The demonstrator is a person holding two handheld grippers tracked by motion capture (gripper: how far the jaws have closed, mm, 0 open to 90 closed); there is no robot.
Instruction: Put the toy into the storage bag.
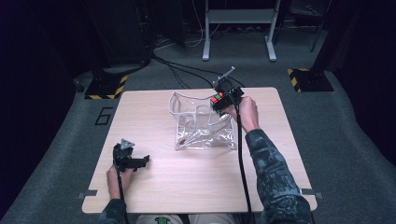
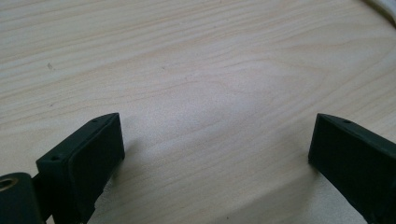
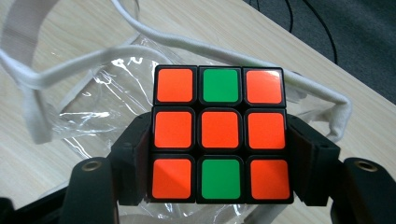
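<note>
Right hand-held gripper (image 1: 223, 99) at 1 o'clock on the bench (image 1: 154, 186), pinching a puzzle cube (image 3: 219, 135) between both jaws, orange-and-green face toward the gripper's camera. Cube poised above the far right rim of a clear plastic bag (image 1: 201, 128) with white fabric trim (image 3: 70, 74), at bench centre; mouth gaping upward, walls slumped and creased. Left hand-held gripper (image 1: 135, 162) at 8 o'clock, well apart from the bag, jaws spread wide with nothing between them, resting low over bare wood.

Likely step: lowering the cube into the bag.

Risks from here:
- Bag unsupported by the left hand-held gripper; soft rim liable to fold inward under the cube, closing the mouth.
- Cube released over the trim rather than the opening; probable roll onto the bench at 2 o'clock.
- Jaws gripping only the lower two rows of the cube; possible tilt or slip on smooth plastic faces during descent.
- Light bag apt to slide if brushed.
</note>
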